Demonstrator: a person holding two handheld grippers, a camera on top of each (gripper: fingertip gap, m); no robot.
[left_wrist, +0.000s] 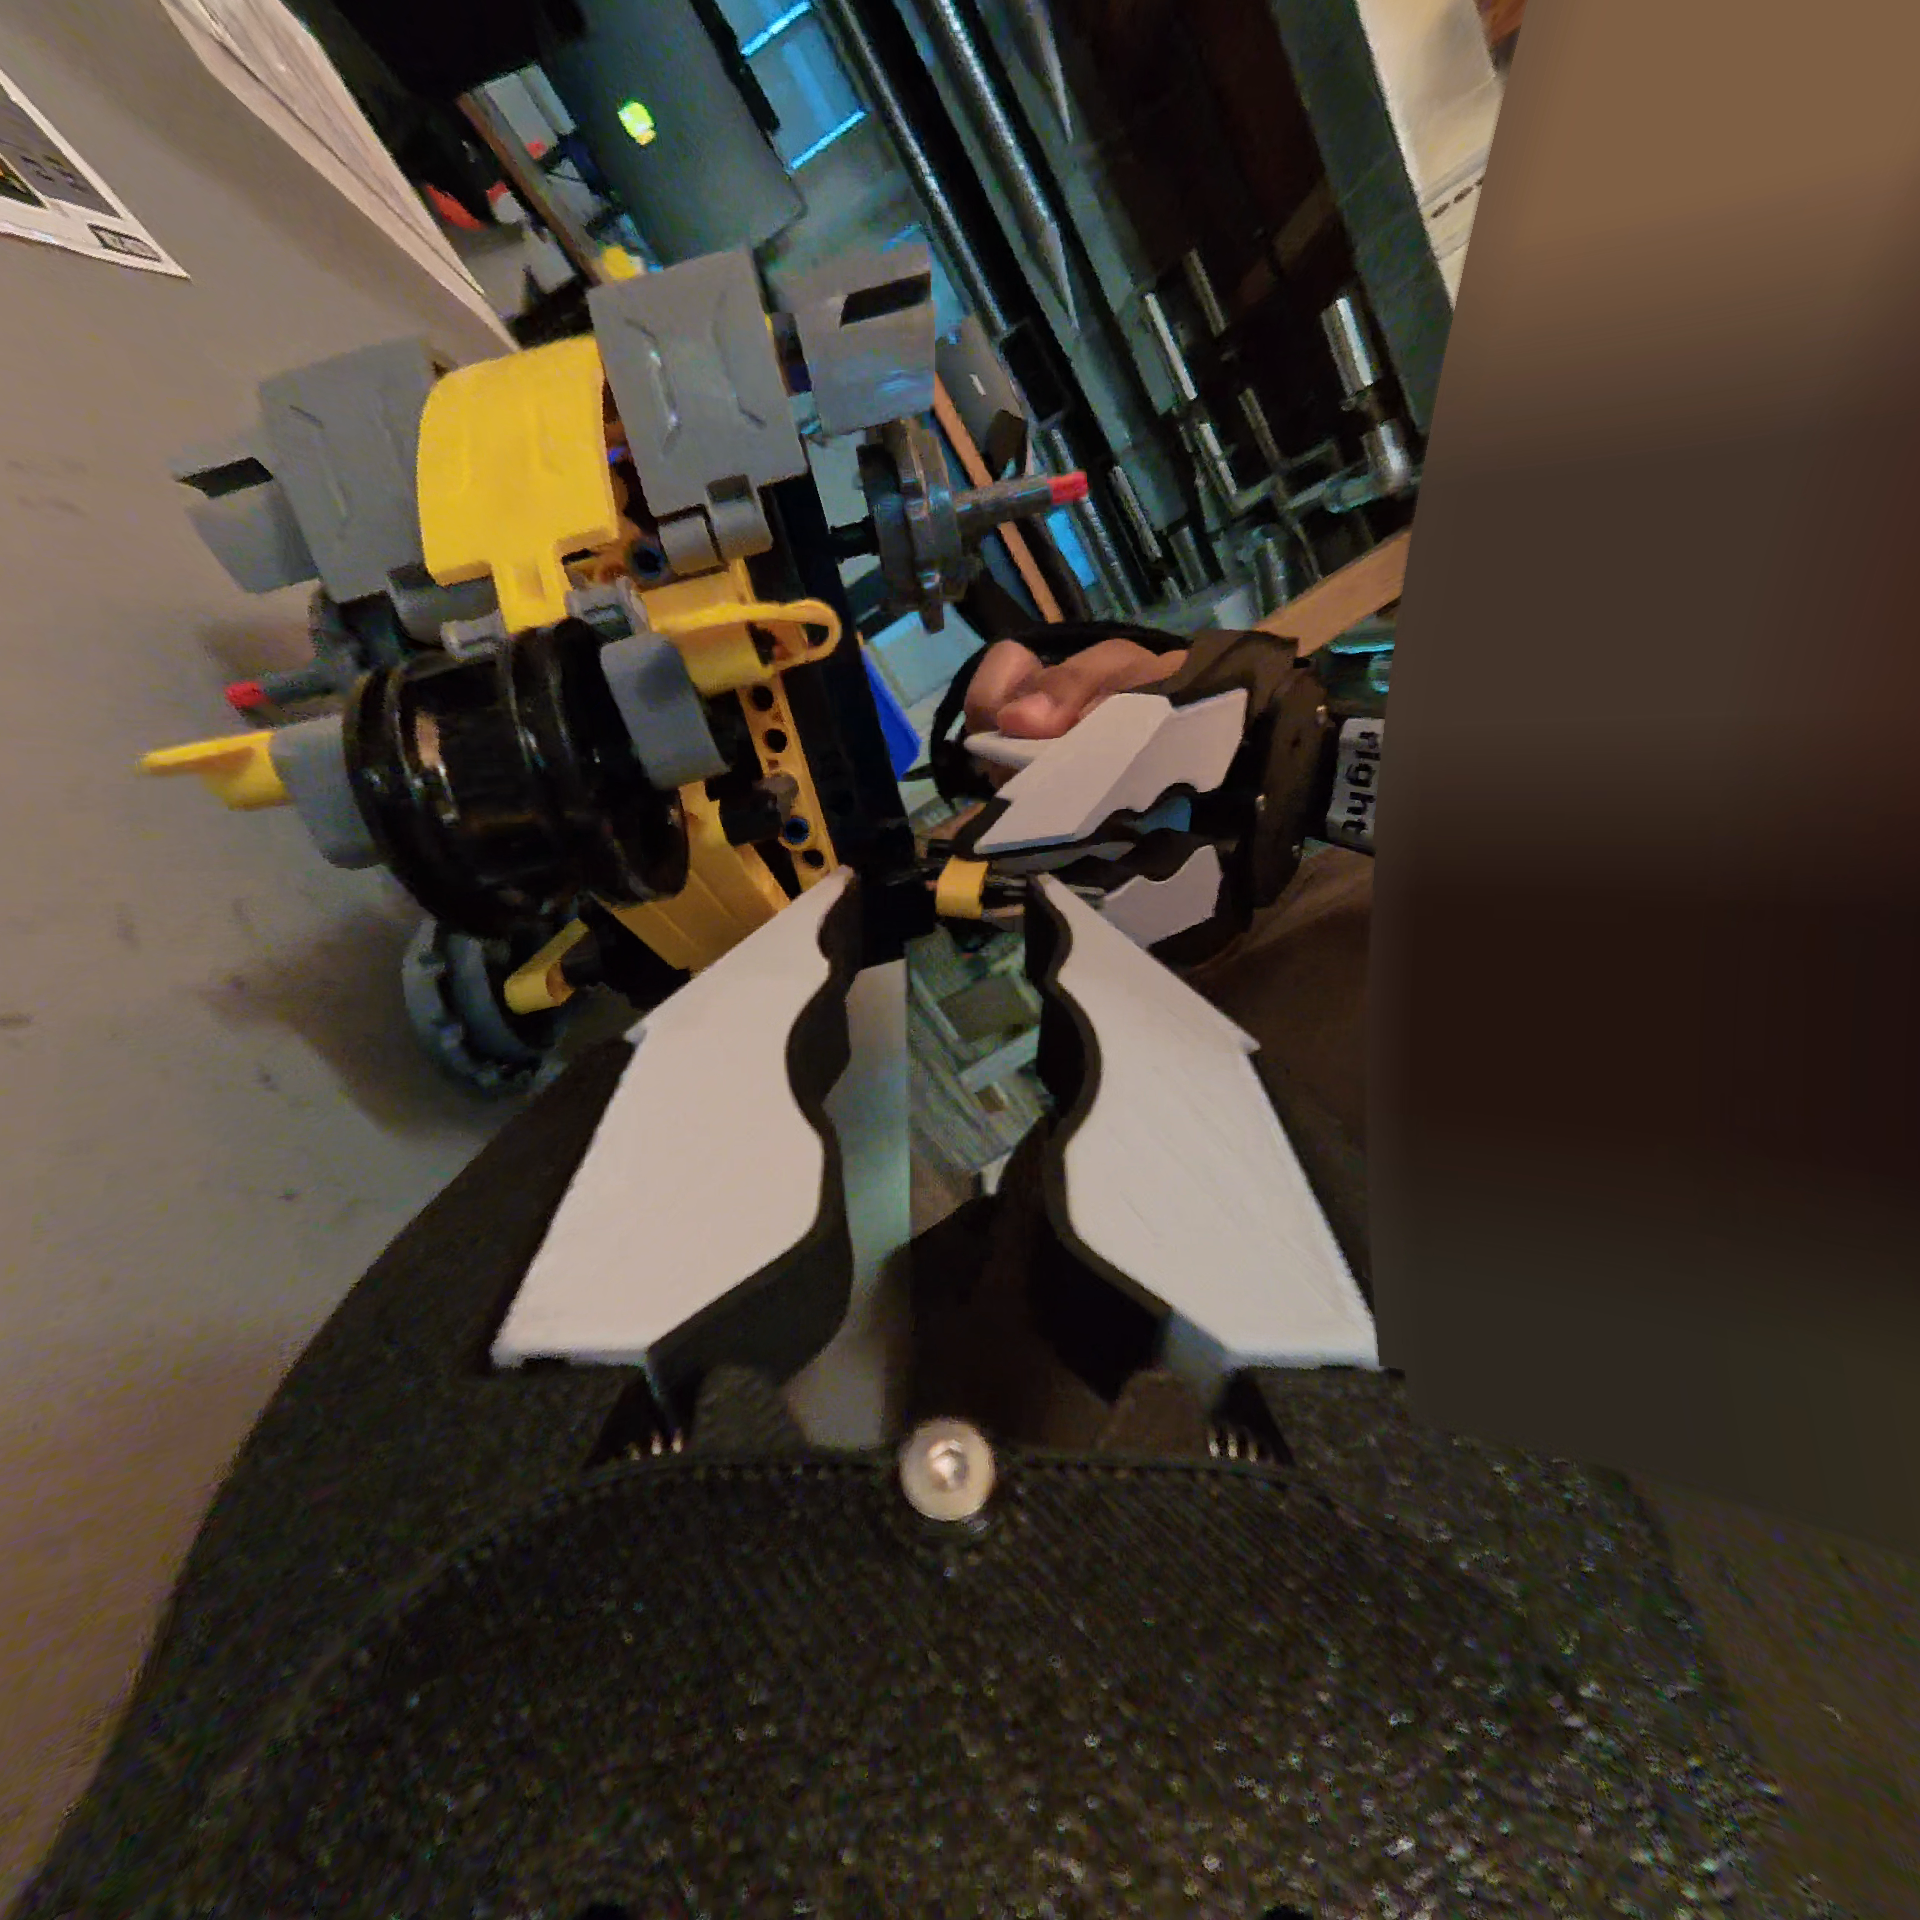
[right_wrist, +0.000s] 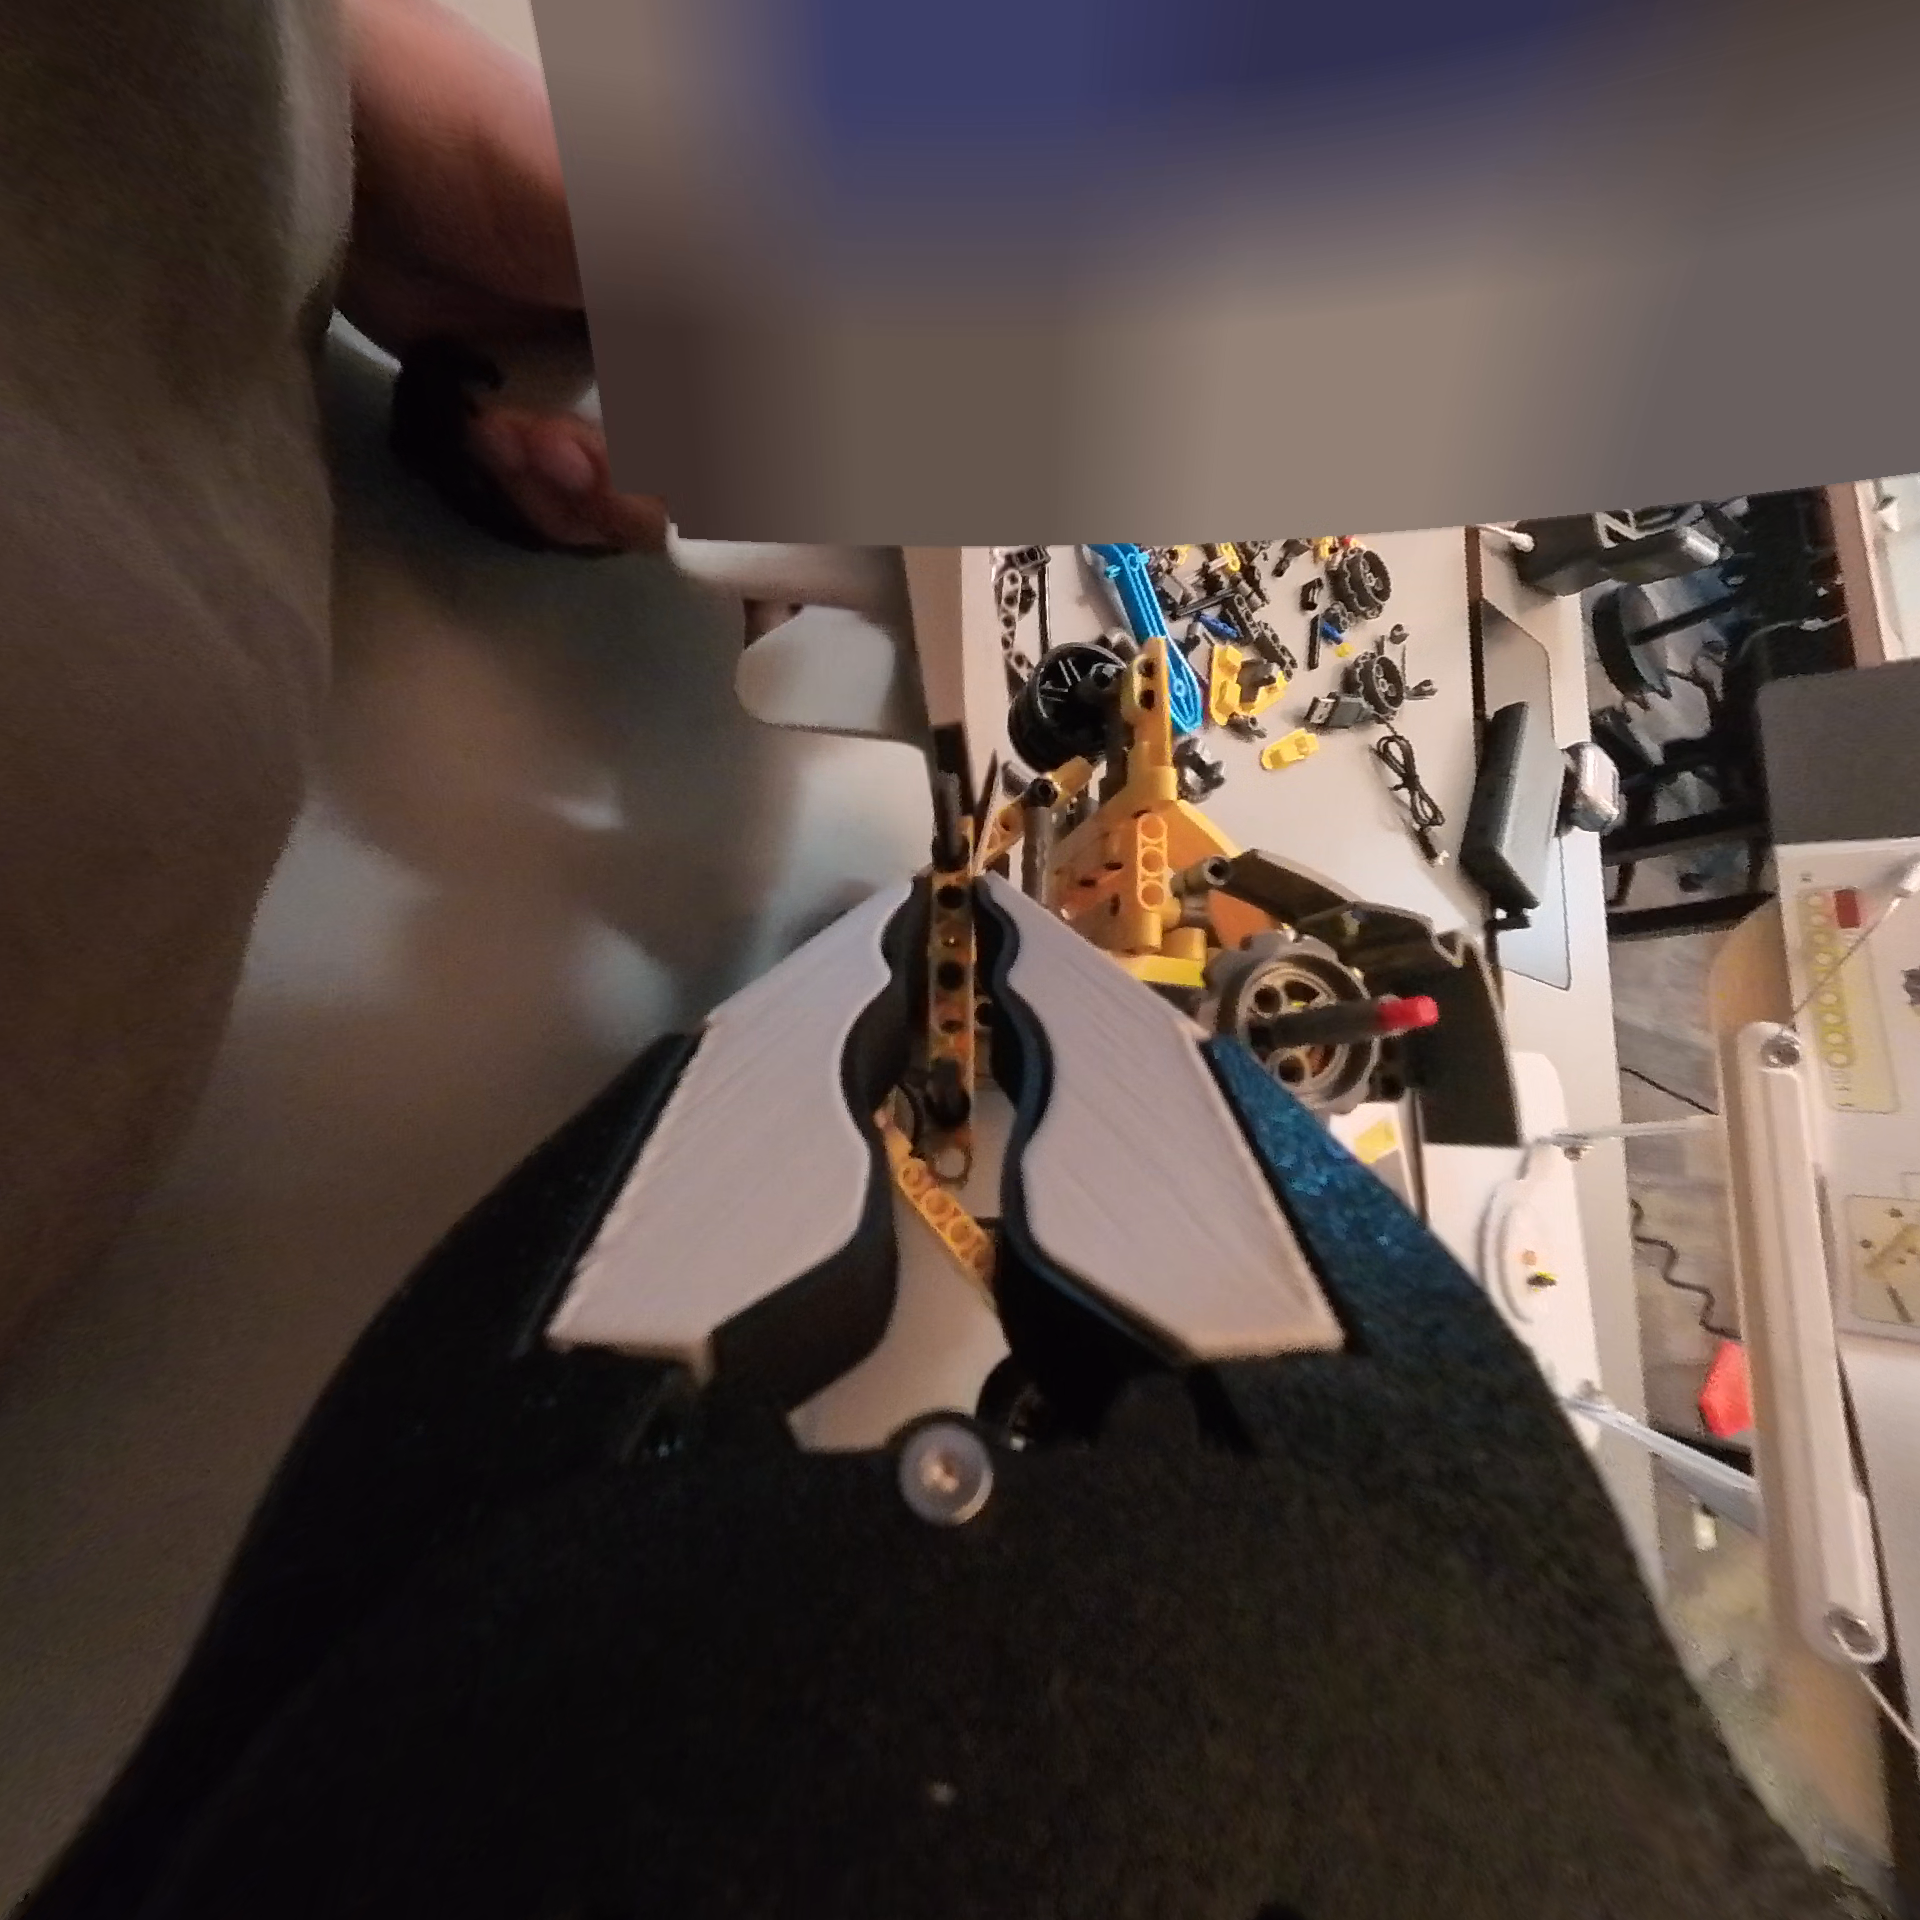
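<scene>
A yellow, grey and black building-block vehicle model stands at the edge of a grey table. It has a black wheel and a grey gear on a red-tipped axle. My left gripper closes around the model's black end frame, where a yellow piece sticks out. My right gripper is shut on a yellow beam with holes that joins the model. The right gripper also shows in the left wrist view, meeting the same spot from the right. The left gripper's fingers show beyond the beam.
Several loose yellow, blue and black pieces lie on the table behind the model, with a black adapter and cable. A person's hand grips the right tool. Metal racks stand beyond the table edge. Printed sheets lie on the table. Left and right tips are no more than a few centimetres apart.
</scene>
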